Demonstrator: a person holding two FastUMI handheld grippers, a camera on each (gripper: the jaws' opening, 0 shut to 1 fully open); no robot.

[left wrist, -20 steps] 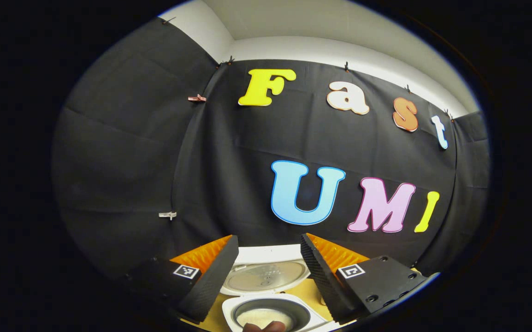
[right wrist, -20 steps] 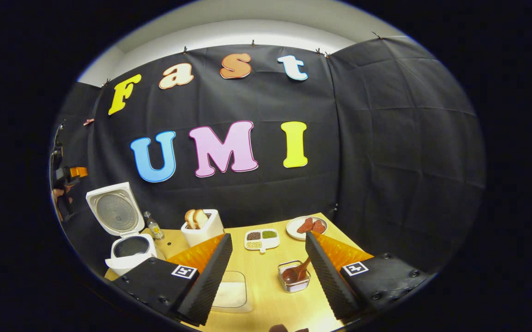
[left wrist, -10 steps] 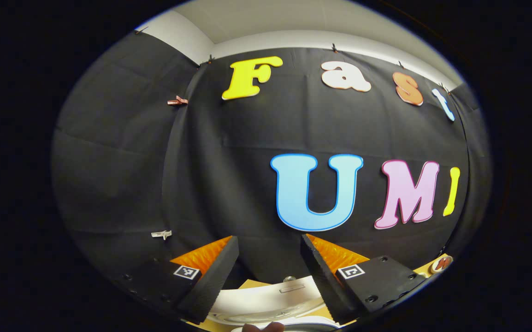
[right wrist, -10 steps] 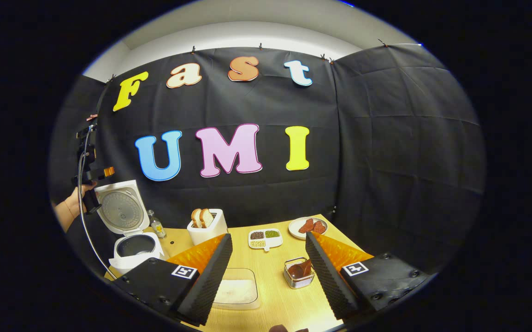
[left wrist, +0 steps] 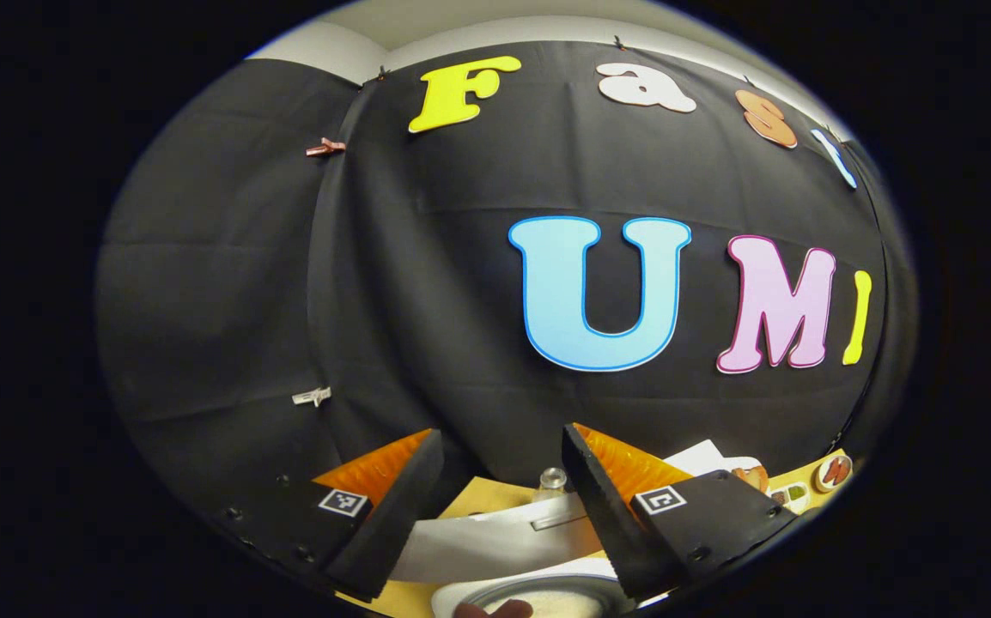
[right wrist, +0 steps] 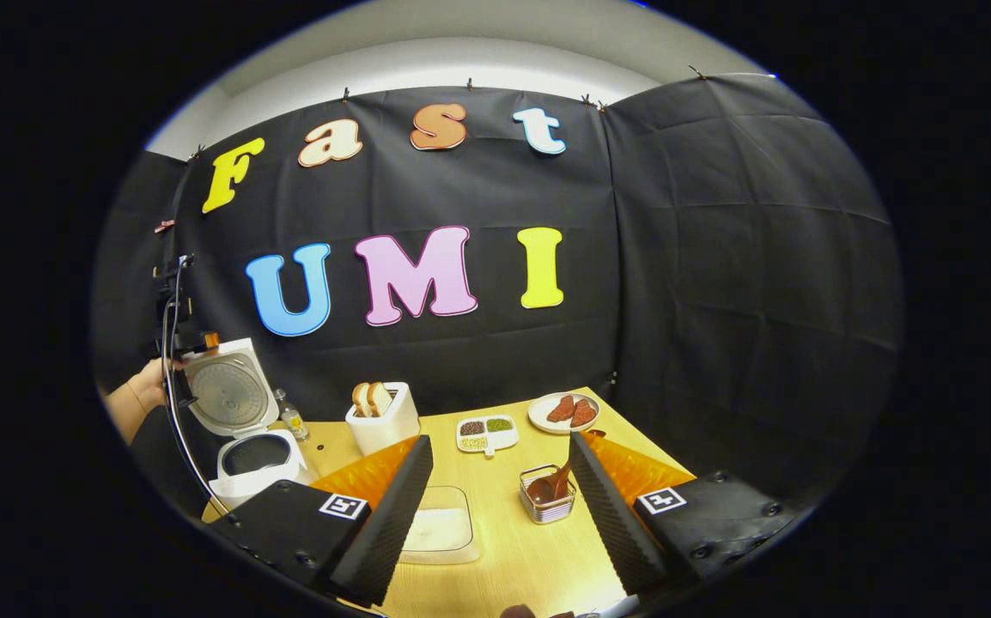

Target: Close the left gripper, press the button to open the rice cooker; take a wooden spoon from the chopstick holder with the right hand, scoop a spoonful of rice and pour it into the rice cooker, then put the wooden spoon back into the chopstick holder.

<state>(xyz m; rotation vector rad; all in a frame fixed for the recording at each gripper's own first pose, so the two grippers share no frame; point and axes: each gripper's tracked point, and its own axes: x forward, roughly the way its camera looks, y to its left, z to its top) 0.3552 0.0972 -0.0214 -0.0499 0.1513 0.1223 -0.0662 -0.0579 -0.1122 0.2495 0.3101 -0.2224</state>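
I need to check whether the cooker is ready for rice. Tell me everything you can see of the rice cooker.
The rice cooker is white and glossy, plastic by the look, standing at the table's left rear corner. Its hinged lid is up, showing a round metallic inner plate. The dark inner pot is exposed; in the left gripper view it holds something white. A small bottle stands beside it. A hand with the left gripper is at the lid's edge.

Left gripper view sits close above the rice cooker [left wrist: 495, 549], aimed at the wall. Right gripper view looks down the table [right wrist: 504, 506] from farther back, sharing that rice cooker [right wrist: 251, 429].
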